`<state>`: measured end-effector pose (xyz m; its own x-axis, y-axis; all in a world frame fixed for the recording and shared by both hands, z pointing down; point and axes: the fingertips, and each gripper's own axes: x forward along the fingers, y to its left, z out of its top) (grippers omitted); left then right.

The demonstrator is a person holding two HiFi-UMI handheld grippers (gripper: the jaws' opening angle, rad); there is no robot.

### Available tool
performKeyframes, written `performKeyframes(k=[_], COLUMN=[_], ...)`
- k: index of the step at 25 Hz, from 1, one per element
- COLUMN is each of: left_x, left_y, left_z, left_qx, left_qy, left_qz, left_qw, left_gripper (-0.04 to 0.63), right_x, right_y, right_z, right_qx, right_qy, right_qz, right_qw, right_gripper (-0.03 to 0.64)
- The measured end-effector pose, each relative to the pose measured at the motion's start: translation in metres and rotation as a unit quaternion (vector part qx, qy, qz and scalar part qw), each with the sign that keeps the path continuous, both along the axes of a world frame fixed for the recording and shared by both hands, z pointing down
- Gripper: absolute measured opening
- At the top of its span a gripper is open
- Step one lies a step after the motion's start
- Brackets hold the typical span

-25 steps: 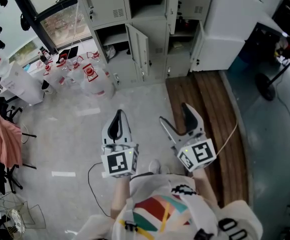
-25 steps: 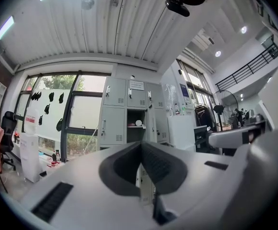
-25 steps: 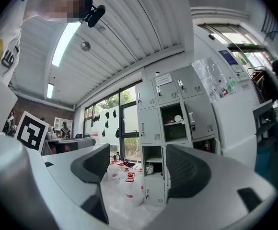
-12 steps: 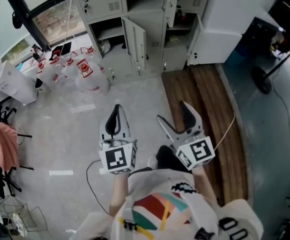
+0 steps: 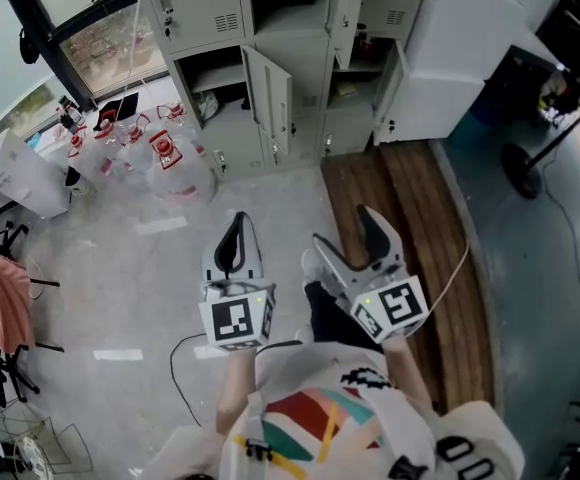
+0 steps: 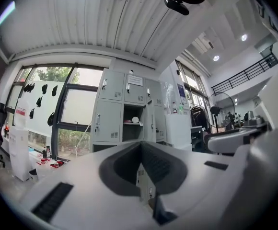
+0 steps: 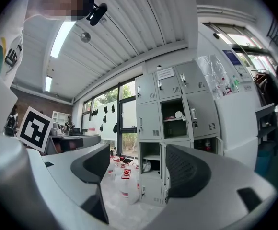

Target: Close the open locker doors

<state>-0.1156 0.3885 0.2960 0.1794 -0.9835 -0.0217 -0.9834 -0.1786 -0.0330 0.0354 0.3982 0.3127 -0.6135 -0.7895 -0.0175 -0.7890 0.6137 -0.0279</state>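
A person stands on the grey floor well short of the locker bank [image 5: 205, 8], a gripper in each hand, both pointed toward it; the left gripper [image 5: 236, 226] is clenched, its jaws pressed together on nothing, as the left gripper view confirms [image 6: 141, 147]; the right gripper [image 5: 342, 226] is released, jaws spread wide with only open air between them [image 7: 139, 169]; neither touches the lockers. Three doors of the bank hang open: a lower middle door [image 5: 273, 96] swung out toward the person, an upper door [image 5: 345, 8] above and to its right, and a lower right door [image 5: 392, 83] at the bank's right end; the compartment at the bank's upper left is closed. Clear water jugs [image 5: 175, 163] with red caps crowd the floor just before the bank's left side, below a window [image 5: 110, 38]; a strip of wooden flooring [image 5: 410, 208] runs out from the bank's right side; a white cabinet [image 5: 460, 48] stands just right of the bank.
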Motion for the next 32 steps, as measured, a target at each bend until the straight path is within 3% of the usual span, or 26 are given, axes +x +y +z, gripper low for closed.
performKeyframes(k=[5,9,23,32], left_x=[-0.008,-0.013,-0.042,-0.047], left_y=[-0.039,-0.083,-0.281,-0.329], left_z=[0.006,0.001,-0.027,-0.010], left_qx=[-0.003,0.014,0.036,0.002], left_qy=[0.004,0.030,0.016,0.010], left_qz=[-0.007,-0.009,-0.060,-0.092], left_qw=[1.0000,0.9994,0.9974,0.9957], left_gripper=[0.006,0.006,0.006,0.006], right_x=[-0.005,-0.007,-0.036,-0.043], right_y=[-0.049,-0.103,-0.323,-0.373], right_z=[-0.002,0.000,-0.025,-0.017], right_qx=[0.018,0.021,0.028,0.009], right_qy=[0.001,-0.003,-0.002,-0.012], right_qz=[-0.007,-0.014,-0.072,-0.091], right_qw=[1.000,1.000,0.997,0.996], right_gripper=[0.336,0.336,0.336,0.336])
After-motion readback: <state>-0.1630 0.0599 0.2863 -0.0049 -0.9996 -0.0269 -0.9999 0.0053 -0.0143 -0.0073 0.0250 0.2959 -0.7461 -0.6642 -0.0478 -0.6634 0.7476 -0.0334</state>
